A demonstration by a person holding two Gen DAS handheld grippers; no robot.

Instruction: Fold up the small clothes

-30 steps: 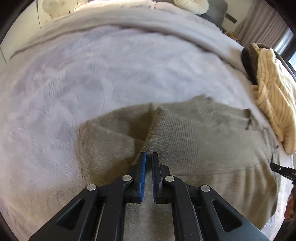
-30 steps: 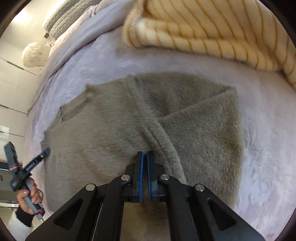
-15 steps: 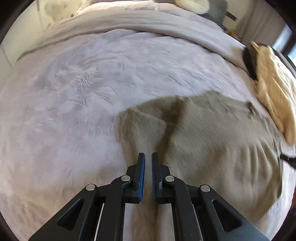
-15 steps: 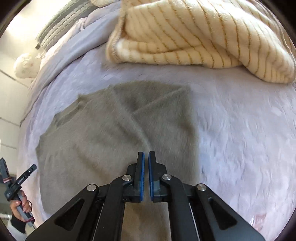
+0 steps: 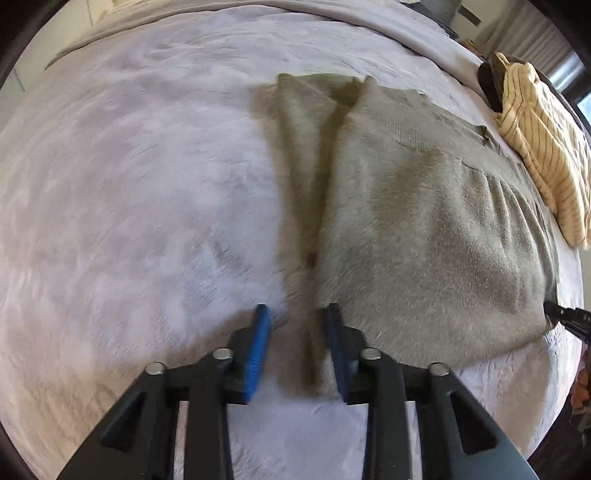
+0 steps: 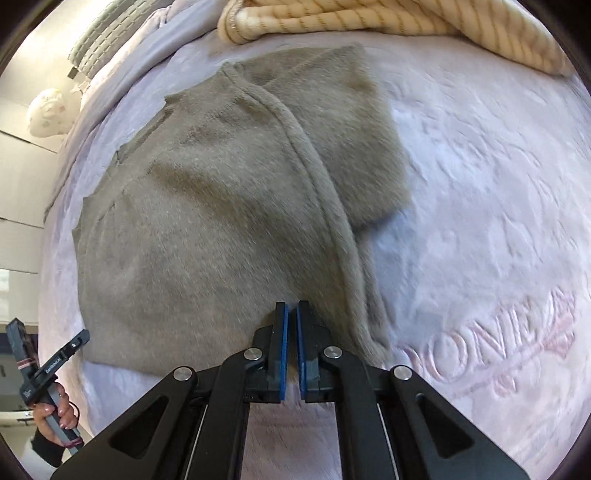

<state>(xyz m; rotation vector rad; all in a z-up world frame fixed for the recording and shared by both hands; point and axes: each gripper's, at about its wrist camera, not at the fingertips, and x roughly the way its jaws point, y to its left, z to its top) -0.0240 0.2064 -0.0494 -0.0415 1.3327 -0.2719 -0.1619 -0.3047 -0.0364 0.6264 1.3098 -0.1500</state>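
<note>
Left claw (image 5: 297, 321) steeply downward, parted

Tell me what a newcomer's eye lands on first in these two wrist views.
First comes the fuzzy olive-grey knit sweater, spread flat on the pale lilac plush blanket, its two sleeves folded in along the sides. Beyond it, at the far edge, lies a heaped cream blanket with thin tan stripes. Close to the lens, the left gripper has just been opening over the sweater's left edge, while the right gripper is shut at its hem.
</note>
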